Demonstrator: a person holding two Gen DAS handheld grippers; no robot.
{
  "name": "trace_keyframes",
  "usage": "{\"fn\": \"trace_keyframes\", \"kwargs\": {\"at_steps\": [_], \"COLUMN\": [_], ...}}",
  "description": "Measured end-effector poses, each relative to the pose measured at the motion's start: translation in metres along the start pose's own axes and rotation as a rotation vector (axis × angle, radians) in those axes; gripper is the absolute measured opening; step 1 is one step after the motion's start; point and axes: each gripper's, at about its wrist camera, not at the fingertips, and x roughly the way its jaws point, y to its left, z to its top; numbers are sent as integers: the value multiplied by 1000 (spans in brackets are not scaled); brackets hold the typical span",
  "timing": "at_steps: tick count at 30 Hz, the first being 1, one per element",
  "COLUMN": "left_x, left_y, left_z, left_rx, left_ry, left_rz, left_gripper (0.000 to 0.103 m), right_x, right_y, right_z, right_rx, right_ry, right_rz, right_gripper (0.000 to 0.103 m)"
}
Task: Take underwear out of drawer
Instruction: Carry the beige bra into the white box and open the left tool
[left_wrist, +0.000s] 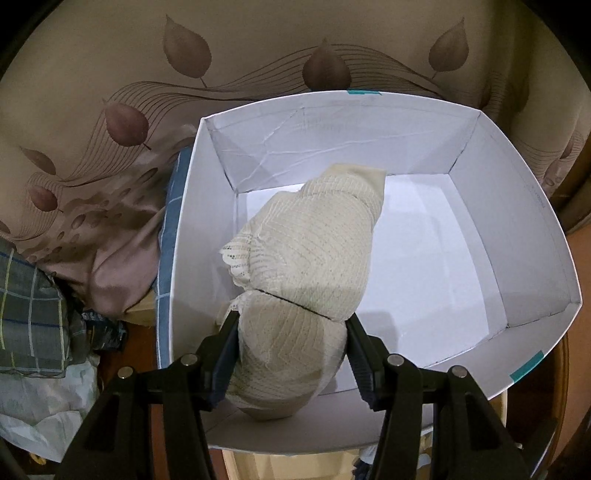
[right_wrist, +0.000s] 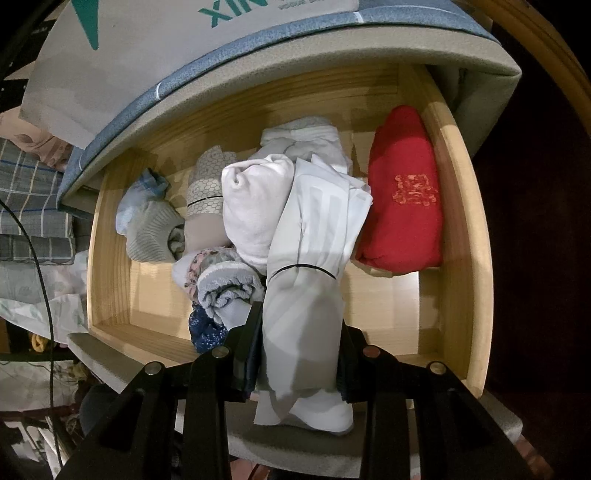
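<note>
- My left hand-held gripper (left_wrist: 291, 328) pinches a cream roll (left_wrist: 306, 258) inside the white box (left_wrist: 532, 206).
- My right hand-held gripper (right_wrist: 301, 325) pinches a white roll (right_wrist: 310, 266) over the drawer (right_wrist: 465, 221).

Right of my left fingers (left_wrist: 231, 354) the white box (left_wrist: 532, 206) floor lies bare; rolled garments (right_wrist: 255, 206) crowd the wooden drawer (right_wrist: 461, 229) ahead of my right fingers (right_wrist: 251, 343).

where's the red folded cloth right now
In the right wrist view, the red folded cloth lies at the drawer's right side, against its wall, beside the white roll.
</note>
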Motion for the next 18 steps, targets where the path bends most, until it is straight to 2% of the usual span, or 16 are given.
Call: {"fn": "trace_keyframes", "kwargs": {"at_steps": [3, 9, 14, 16, 18], "left_x": [0, -3, -13, -21, -31], "left_y": [-1, -2, 13, 13, 14], "left_z": [1, 4, 5, 5, 3], "left_rx": [-8, -40, -98, -97, -83], "left_ry": [4, 17, 12, 1, -13], "left_rz": [2, -52, -206, -247, -286], "left_gripper": [57, 58, 58, 64, 64], "right_x": [-1, 0, 0, -1, -1], "right_y": [0, 0, 0, 0, 1], "right_z": [0, 0, 0, 0, 0], "right_rx": [1, 0, 3, 2, 2], "right_ry": [-1, -1, 0, -1, -1], "right_rz": [1, 2, 5, 4, 4], "right_gripper": [30, 30, 30, 30, 30]}}
